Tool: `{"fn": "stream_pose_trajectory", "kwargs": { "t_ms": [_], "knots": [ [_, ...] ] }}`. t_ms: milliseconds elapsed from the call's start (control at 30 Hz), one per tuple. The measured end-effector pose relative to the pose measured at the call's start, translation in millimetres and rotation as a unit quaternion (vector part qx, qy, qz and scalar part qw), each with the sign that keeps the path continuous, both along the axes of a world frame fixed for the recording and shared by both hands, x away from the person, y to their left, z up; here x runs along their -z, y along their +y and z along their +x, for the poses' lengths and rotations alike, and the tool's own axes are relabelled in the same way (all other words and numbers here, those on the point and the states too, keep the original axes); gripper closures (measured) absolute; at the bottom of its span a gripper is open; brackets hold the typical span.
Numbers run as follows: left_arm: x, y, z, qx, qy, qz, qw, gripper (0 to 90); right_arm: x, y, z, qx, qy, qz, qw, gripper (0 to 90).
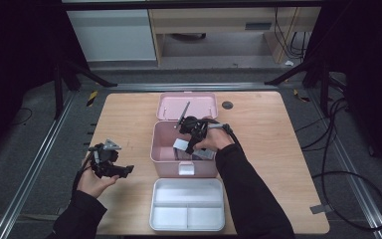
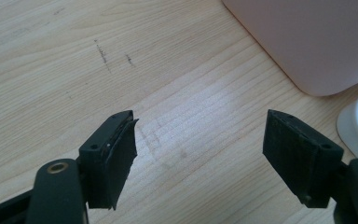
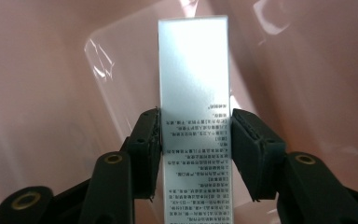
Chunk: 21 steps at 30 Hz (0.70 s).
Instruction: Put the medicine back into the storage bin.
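White divided tray (image 1: pixel 187 211) sits nearest on the tabletop (image 1: pixel 273 149), lifted out of the pink box (image 1: pixel 160 149). Right gripper (image 3: pixel 196 135) is inside the box, jaws about half spread and bracketing a white printed carton (image 3: pixel 193 70); placement appears nearly complete, release pending. Left gripper (image 2: pixel 200 154) is wide open, holding nothing, above bare tabletop.

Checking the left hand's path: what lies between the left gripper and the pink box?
Bare wooden table lies between the left gripper and the pink box, per the left gripper view.
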<state>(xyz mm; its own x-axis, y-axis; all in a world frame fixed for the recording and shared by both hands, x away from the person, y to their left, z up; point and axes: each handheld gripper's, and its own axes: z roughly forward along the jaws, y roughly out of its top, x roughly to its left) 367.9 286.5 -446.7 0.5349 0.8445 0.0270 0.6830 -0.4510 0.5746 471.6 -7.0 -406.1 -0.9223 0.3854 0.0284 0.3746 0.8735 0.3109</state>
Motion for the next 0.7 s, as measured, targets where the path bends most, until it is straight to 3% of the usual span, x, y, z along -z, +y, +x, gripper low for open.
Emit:
{"fn": "stream_pose_trajectory", "kwargs": {
  "t_ms": [167,233,267,400,433,600,700],
  "knots": [
    [-0.3,-0.5,-0.1,0.0,0.0,-0.002,1.0,25.3,-12.7,-6.5,-3.3,0.006,-0.007,0.031,0.9995,52.1],
    [-1.1,-0.7,-0.4,0.002,-0.002,-0.002,1.0,25.3,-20.4,-10.3,-5.6,0.012,-0.016,0.05,0.9985,50.5],
    [-2.4,-1.3,-0.9,0.003,-0.005,-0.003,1.0,25.4,-30.3,-16.0,-8.8,0.022,-0.031,0.073,0.9966,48.9],
    [-5.5,-2.7,-2.2,0.012,-0.009,-0.004,0.9999,26.0,-44.2,-24.4,-14.3,0.033,-0.049,0.09,0.9942,47.5],
    [-7.9,-3.6,-3.4,0.02,-0.013,-0.006,0.9997,26.4,-54.1,-30.4,-18.4,0.035,-0.063,0.099,0.9925,47.0],
    [-12.8,-6.1,-6.7,0.04,-0.017,-0.009,0.999,30.0,-74.1,-43.8,-28.4,0.041,-0.084,0.119,0.9885,46.6],
    [-17.0,-10.1,-11.5,0.075,-0.016,-0.013,0.997,34.0,-89.2,-59.6,-40.2,0.046,-0.099,0.137,0.9845,46.5]
  ]
}}
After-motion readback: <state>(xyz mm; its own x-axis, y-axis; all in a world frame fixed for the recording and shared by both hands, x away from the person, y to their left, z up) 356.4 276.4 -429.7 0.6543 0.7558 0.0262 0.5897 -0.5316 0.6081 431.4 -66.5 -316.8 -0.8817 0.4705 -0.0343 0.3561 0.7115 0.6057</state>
